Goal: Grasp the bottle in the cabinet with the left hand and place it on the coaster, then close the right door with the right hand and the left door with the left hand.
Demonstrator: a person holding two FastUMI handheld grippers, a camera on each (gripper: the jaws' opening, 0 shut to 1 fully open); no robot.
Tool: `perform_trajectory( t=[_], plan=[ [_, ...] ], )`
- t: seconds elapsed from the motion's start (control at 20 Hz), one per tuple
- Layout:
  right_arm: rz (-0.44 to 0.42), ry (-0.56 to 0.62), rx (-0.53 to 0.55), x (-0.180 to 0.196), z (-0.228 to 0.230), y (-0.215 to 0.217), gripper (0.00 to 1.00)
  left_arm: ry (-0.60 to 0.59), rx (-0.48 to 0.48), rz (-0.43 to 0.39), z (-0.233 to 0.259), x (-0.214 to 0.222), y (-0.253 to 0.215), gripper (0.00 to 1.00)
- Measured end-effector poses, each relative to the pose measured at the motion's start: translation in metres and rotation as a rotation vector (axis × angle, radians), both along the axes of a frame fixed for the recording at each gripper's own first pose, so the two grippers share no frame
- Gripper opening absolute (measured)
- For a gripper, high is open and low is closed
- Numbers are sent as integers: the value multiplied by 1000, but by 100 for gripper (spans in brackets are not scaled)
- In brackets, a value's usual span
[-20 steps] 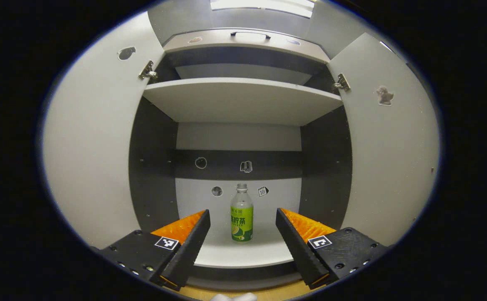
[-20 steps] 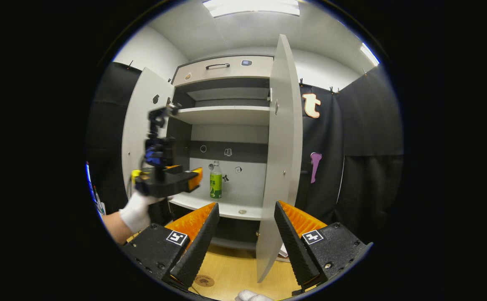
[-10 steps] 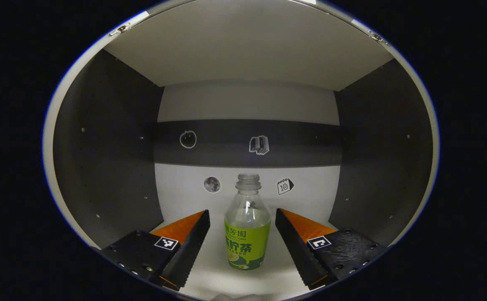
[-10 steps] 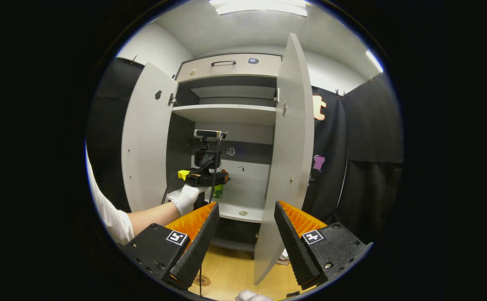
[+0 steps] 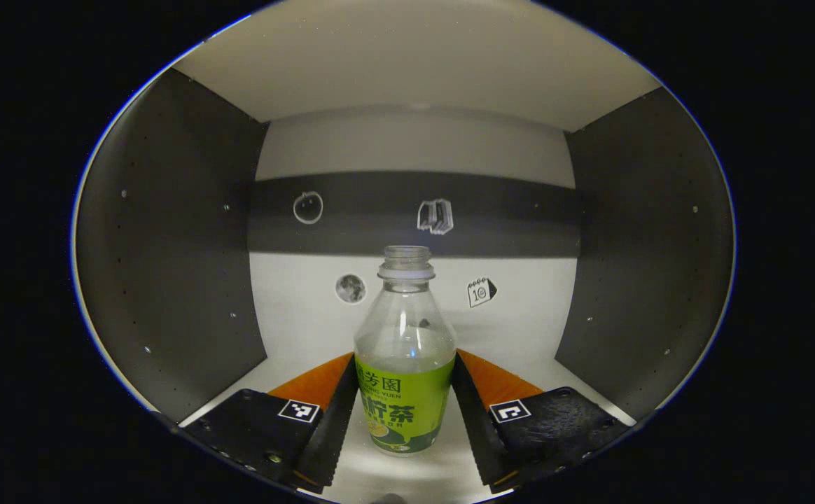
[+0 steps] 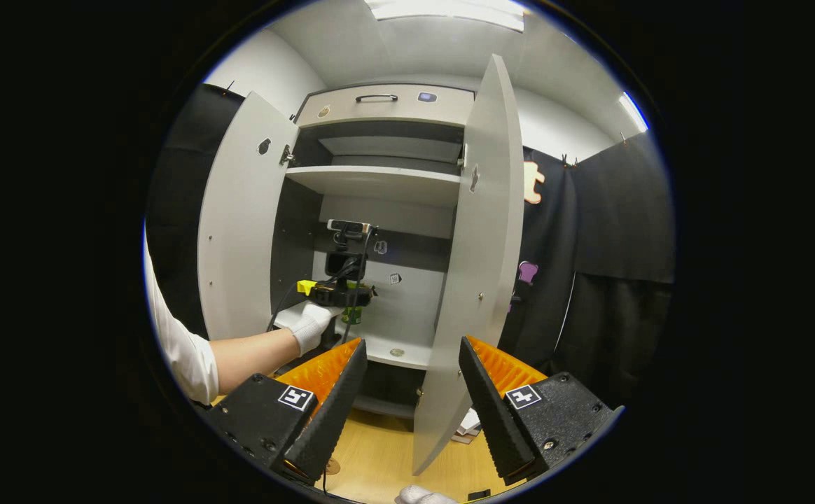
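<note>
A clear bottle (image 5: 405, 378) with a green label and no cap stands upright on the white lower shelf (image 5: 295, 343) inside the cabinet. My left gripper (image 5: 405, 358) reaches into that compartment, and both fingers press on the label's sides. In the right gripper view, the left gripper (image 6: 341, 292) and the white-gloved hand (image 6: 309, 320) holding it sit inside the cabinet, with a sliver of the bottle (image 6: 351, 316) below them. My right gripper (image 6: 411, 343) hangs open in front of the cabinet, holding nothing. The left door (image 6: 239, 224) and right door (image 6: 481, 245) stand open.
The right door's edge juts out toward my right gripper. A small round disc (image 6: 397, 352) lies near the lower shelf's front edge. Another brownish disc (image 6: 329, 465) peeks out on the wooden surface (image 6: 386, 455) below. An upper shelf (image 6: 379, 178) and a drawer front (image 6: 386, 105) are above.
My left gripper moved deeper into the cabinet until the bottle stood between its fingers, then the fingers narrowed onto the label. The right gripper barely shifted.
</note>
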State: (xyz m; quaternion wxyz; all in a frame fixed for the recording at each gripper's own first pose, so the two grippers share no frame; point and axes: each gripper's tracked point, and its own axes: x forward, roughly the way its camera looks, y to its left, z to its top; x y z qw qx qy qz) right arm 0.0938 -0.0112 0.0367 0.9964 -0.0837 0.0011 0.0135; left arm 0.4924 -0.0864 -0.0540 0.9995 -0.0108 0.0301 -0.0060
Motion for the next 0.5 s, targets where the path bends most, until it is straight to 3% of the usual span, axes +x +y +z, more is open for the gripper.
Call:
perform_trajectory(
  t=[0.3,0.5],
  plan=[
    [-18,11,38,-8,-7,-5,82,-96,34,-74,32,-88,-9,73],
    [-39,20,69,-20,-13,-10,82,-132,0,-121,36,-165,-16,76]
  ],
)
